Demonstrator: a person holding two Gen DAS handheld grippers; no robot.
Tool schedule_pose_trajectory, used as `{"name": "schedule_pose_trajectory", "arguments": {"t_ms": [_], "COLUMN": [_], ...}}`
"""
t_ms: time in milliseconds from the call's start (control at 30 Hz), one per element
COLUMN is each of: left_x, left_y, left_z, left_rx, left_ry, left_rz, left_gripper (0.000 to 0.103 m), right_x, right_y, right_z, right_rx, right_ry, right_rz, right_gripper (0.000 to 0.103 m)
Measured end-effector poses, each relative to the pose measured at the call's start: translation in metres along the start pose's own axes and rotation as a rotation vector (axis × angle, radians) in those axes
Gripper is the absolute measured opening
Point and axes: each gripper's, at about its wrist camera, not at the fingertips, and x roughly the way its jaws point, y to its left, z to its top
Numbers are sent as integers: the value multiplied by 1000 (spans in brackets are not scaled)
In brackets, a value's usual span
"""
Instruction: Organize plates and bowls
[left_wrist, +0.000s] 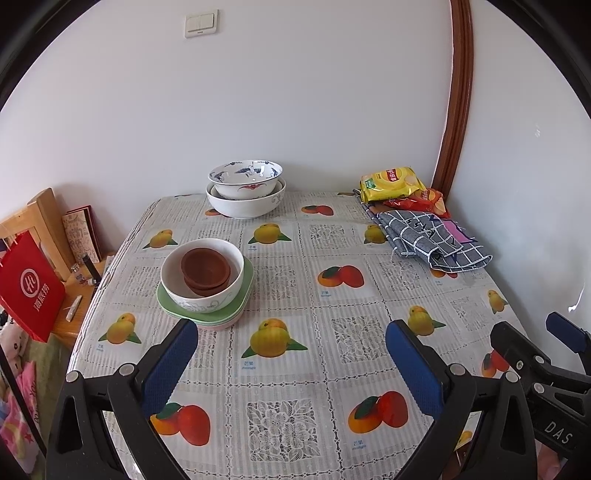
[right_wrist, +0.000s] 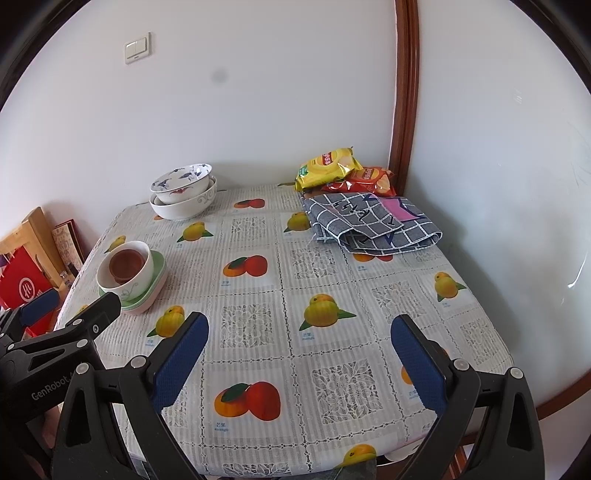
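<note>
Both tools hover over the near edge of the fruit-print tablecloth (left_wrist: 295, 258): the left gripper (left_wrist: 291, 332) and the right gripper (right_wrist: 299, 325) each hold their blue-padded jaws spread wide, with nothing between them. On the cloth's left side, small brown clay dishes (left_wrist: 205, 271) sit inside a white ceramic bowl (left_wrist: 207, 295), which rests on stacked pale green plates (left_wrist: 243, 277). By the back wall, a blue-patterned porcelain bowl (left_wrist: 245, 177) nests in a larger white bowl (left_wrist: 245, 206). Yellow and red snack bags (left_wrist: 395, 182) and a folded grey checked cloth (left_wrist: 432, 236) lie in the far right corner.
</note>
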Motion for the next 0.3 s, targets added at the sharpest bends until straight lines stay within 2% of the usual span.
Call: {"name": "schedule_pose_trajectory", "arguments": {"t_ms": [300], "left_x": [4], "left_y": [1], "left_z": [-1], "left_rx": [6], "left_ry": [-5], "left_rz": [3], "left_gripper": [103], "right_x": [4], "right_y": [4], "right_z": [0], "right_rx": [-13], "right_ry": [-3], "right_rz": [3], "right_gripper": [98]}}
